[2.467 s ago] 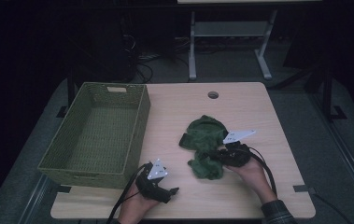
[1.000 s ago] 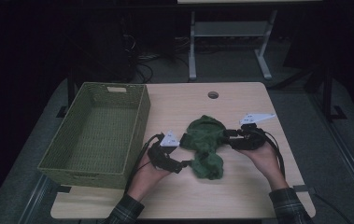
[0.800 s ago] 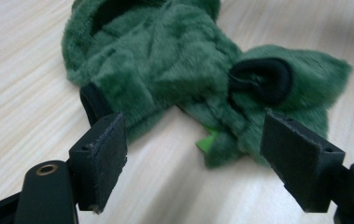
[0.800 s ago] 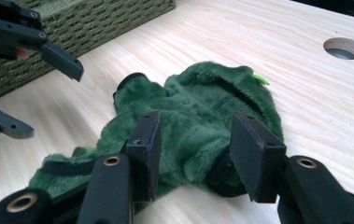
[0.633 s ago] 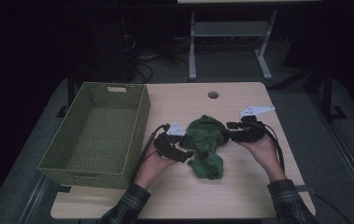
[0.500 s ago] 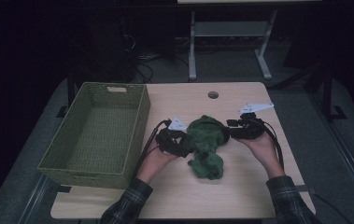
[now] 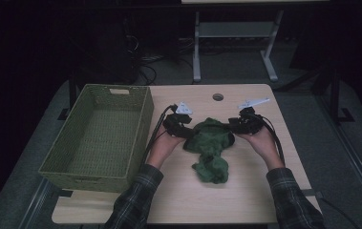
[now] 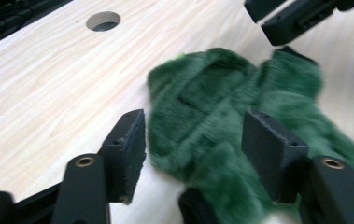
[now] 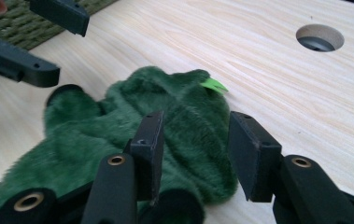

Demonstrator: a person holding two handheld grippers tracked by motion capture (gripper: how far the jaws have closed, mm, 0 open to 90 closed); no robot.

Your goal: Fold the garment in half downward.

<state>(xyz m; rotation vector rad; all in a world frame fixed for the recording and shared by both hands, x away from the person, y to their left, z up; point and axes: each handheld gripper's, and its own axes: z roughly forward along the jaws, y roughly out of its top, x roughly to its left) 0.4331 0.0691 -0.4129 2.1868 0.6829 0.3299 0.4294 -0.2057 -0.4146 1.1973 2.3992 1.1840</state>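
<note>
high view: crumpled dark green fleece cloth lies mid-table on the light wooden table, left gripper at its left edge, right gripper at its right edge, woven green rectangular basket well off to the left. left gripper view adds detail: jaws have just been closing, fleece bunched between them, one pad on the pile, a gap at the other, so not clamped yet. right gripper view: jaws part-open straddling a fold, can't tell if the pads press; it also shows a small bright green tag on the cloth and the round cable hole beyond.
</note>
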